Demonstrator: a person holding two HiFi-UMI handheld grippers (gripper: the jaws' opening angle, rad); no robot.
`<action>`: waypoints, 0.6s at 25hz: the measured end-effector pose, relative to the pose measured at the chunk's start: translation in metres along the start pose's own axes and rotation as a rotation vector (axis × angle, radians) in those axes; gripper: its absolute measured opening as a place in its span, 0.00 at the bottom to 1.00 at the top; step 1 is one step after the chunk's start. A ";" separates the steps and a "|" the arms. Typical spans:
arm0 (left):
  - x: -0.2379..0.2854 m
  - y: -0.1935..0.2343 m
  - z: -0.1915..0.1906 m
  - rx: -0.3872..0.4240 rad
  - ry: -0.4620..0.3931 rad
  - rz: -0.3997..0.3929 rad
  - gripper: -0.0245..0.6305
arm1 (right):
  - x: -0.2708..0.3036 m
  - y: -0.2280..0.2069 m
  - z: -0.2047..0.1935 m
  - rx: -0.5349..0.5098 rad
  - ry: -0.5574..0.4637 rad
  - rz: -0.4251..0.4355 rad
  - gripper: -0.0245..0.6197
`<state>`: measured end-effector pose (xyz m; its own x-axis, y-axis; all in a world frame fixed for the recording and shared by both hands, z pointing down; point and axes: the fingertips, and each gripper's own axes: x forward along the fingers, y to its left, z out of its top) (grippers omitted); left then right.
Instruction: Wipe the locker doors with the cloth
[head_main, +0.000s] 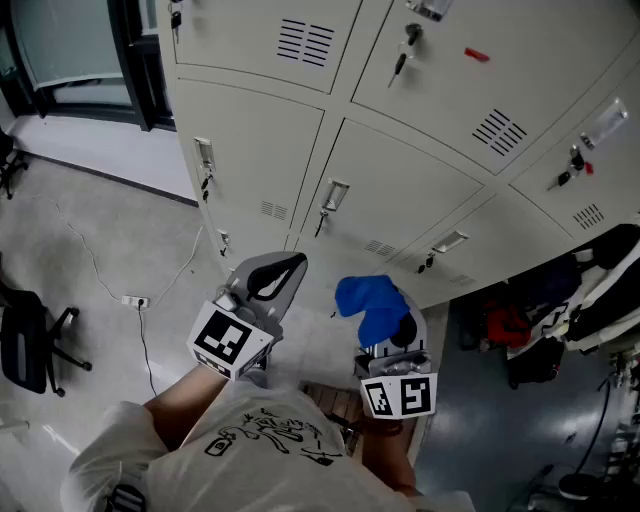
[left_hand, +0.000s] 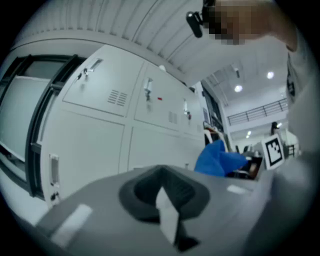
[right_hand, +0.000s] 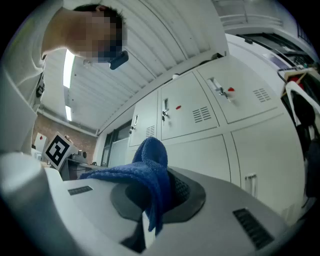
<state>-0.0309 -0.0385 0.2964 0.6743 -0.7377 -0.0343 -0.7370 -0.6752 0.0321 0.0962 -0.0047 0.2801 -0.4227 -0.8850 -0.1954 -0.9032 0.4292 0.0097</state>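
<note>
While the right tongs (right_hand: 145, 225) pinch the blue cloth (right_hand: 145, 170), the left tongs (left_hand: 167, 215) seem closed and empty.

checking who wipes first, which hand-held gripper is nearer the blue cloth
Right. The right hand-held gripper is clamped on the blue cloth; the left hand-held gripper is shut beside it, apart.

On your left a black chair (head_main: 30, 345) stands on the pale floor (head_main: 80, 230), near a power strip (head_main: 135, 300). On your right lies a red bag (head_main: 510, 325).
</note>
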 end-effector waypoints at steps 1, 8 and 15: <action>0.008 0.010 0.007 0.019 -0.003 -0.006 0.04 | 0.017 -0.002 0.009 -0.046 -0.014 -0.003 0.08; 0.063 0.059 0.073 0.166 -0.051 0.010 0.04 | 0.128 -0.003 0.088 -0.492 -0.163 -0.021 0.08; 0.097 0.094 0.120 0.214 -0.089 0.068 0.04 | 0.208 -0.002 0.089 -0.900 -0.036 -0.146 0.08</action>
<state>-0.0405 -0.1728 0.1762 0.6229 -0.7718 -0.1278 -0.7801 -0.6006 -0.1752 0.0165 -0.1738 0.1520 -0.3109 -0.9067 -0.2849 -0.6713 -0.0027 0.7412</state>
